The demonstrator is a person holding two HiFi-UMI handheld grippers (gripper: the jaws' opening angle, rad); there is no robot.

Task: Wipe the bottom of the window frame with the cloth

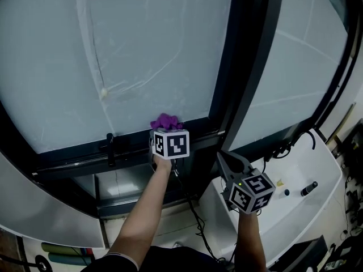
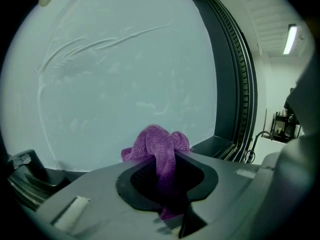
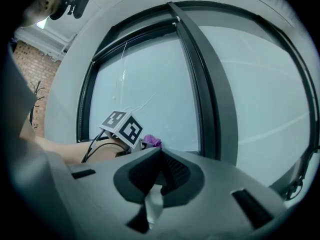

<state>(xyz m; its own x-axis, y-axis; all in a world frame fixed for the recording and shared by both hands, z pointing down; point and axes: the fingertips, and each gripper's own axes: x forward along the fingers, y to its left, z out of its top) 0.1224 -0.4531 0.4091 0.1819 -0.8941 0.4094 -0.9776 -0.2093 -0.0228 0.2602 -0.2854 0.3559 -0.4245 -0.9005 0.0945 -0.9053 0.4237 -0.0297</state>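
Window frame (image 1: pixel 74 158), purple cloth (image 1: pixel 165 121) between left tongs (image 2: pixel 162 159)

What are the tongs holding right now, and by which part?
The left tongs pinch the purple cloth by a bunched fold; the right tongs are shut and empty.

A dark frame (image 1: pixel 249 67) separates the left pane (image 1: pixel 153 55) from the right pane (image 1: pixel 300 78), both frosted. White ledge (image 1: pixel 295 208) below right. Tube light (image 2: pixel 289 39) lit. Brick wall (image 3: pixel 32 64) at left.
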